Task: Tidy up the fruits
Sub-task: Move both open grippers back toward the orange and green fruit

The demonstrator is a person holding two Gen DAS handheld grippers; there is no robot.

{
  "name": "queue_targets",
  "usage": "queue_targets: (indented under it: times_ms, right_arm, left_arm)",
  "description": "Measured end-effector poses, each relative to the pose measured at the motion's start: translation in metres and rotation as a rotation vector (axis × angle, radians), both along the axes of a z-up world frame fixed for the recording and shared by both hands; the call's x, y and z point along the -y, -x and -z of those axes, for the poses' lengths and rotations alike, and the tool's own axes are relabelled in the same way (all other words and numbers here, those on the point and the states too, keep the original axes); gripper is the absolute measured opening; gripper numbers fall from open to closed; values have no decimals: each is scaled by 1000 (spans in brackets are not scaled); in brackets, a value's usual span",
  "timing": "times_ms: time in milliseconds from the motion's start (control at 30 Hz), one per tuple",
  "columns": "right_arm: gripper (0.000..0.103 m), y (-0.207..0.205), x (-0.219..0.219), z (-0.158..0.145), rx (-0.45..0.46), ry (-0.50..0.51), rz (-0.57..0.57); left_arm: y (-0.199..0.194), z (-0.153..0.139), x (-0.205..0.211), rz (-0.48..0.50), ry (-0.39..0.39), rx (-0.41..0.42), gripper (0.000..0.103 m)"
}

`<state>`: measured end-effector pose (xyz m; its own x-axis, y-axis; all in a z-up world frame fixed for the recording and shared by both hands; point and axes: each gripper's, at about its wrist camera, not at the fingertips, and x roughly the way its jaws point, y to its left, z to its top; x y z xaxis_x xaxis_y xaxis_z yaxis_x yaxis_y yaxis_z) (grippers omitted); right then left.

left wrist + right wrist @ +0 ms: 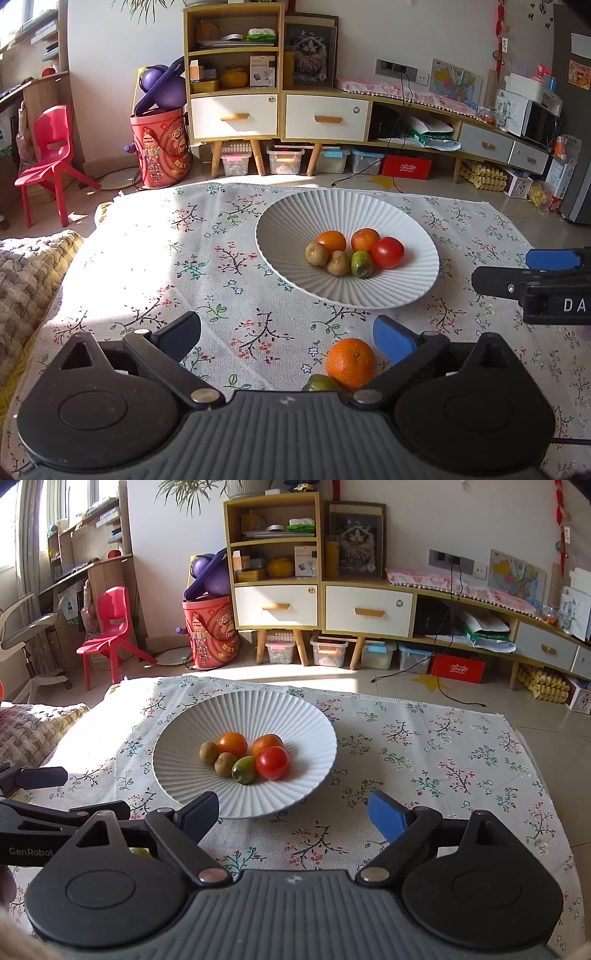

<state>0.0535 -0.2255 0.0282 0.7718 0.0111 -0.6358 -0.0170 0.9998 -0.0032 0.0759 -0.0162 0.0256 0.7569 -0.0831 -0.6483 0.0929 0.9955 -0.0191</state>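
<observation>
L gripper (286,338) has jaws spread wide, holding nothing; orange (351,363) sits on the counter cloth (147,258) betw them, close to the blue R-side pad, w/ a greenish fruit (320,384) just behind it, half hidden. R gripper (293,814) jaws also spread, empty, near the plate (184,734). Prob next: grab the orange. Centre it betw pads first, close gently, avoid nudging the green one, lift clear of plate rim, set down beside the six fruits

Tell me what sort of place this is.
Most likely a family living room at home. A low table under a floral tablecloth holds a white ribbed plate of fruit; behind it stand a wooden shelf-and-drawer cabinet cluttered with household things and a child's red plastic chair.
</observation>
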Motion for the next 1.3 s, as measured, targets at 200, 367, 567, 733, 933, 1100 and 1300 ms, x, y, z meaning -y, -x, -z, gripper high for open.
queue_targets:
  times_ms: [200,367,567,733,933,1100,1300]
  right_arm:
    - [95,13,-2,3,-7,-9,5]
    - [98,23,-6,8,-12,-9,0]
    - [102,34,-10,14,-4,-13,-18]
    - [102,39,-15,22,-2,5,-29]
    - [102,43,-18,33,5,21,-45]
    - [102,42,-17,42,-3,37,-29]
    - [100,40,-18,53,13,55,-8]
  left_arm:
    - [18,6,0,-9,-13,-20,92]
    - [31,11,-1,-6,-4,-29,92]
    - [41,19,-3,-10,-3,-40,92]
    - [46,28,-4,-11,-12,-54,92]
    - [49,37,-8,-7,-1,-67,92]
    - [47,49,-10,-2,-2,-67,86]
    - [38,60,-10,10,13,-55,68]
